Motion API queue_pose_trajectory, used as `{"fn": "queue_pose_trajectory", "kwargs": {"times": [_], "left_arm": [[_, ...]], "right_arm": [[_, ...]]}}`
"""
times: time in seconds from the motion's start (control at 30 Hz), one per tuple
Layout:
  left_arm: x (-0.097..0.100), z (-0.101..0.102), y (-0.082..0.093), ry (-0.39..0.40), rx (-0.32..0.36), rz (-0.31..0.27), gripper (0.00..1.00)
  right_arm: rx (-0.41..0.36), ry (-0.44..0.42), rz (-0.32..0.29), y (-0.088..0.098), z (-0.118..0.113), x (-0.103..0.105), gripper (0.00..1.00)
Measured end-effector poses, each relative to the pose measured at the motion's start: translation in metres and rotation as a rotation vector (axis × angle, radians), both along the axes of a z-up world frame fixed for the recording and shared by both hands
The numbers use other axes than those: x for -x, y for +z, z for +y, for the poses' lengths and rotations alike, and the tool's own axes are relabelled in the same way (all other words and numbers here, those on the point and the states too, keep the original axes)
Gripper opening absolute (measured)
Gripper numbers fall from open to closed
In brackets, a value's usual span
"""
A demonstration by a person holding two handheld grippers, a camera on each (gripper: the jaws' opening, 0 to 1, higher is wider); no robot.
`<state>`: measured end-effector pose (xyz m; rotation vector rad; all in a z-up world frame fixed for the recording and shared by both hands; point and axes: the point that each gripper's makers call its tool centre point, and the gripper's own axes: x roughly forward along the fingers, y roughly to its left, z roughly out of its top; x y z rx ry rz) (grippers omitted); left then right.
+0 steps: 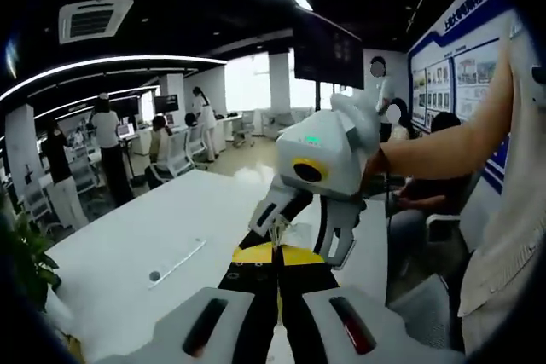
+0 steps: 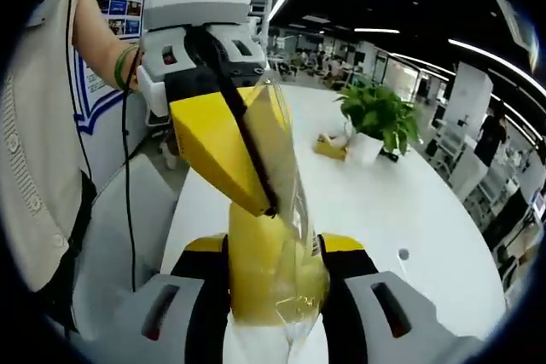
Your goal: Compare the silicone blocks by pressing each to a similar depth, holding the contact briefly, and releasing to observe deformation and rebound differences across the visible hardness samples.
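Note:
A clear, glassy silicone piece (image 2: 294, 210) hangs in the air above the white table (image 2: 384, 202). My left gripper (image 2: 266, 206) reaches down from the upper left, its yellow jaws shut on the piece's upper edge. My right gripper (image 2: 273, 245) is open, its yellow-tipped jaws standing on either side of the lower part of the piece. In the left gripper view my left gripper (image 1: 277, 253) is pinched together at the bottom, a sliver of the clear piece (image 1: 280, 229) at its tips. A person's hand holds my right gripper (image 1: 307, 232) facing it.
A potted plant (image 2: 380, 117) and a small yellow object (image 2: 328, 147) stand on the far part of the table. A thin strip (image 1: 183, 257) and a small round thing (image 1: 154, 276) lie on the table (image 1: 128, 245). People, chairs and desks fill the room behind.

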<state>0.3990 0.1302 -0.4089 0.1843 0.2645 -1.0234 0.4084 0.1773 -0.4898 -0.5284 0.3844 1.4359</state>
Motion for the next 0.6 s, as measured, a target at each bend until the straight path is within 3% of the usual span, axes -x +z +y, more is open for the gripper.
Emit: {"fn": "queue_pose_trajectory", "kwargs": {"times": [0.37,0.43,0.6], "left_arm": [[0.01,-0.003,0.003,-0.016,0.002,-0.012,0.0],[0.013,-0.003,0.002,-0.021,-0.004,-0.006,0.0],[0.019,-0.006,0.001,-0.029,-0.01,-0.005,0.0]], "right_arm": [[0.006,-0.041,-0.032,0.001,-0.002,0.006,0.24],[0.048,-0.058,0.028,-0.003,-0.006,0.012,0.22],[0.065,-0.055,-0.005,-0.004,-0.008,0.015,0.17]]}}
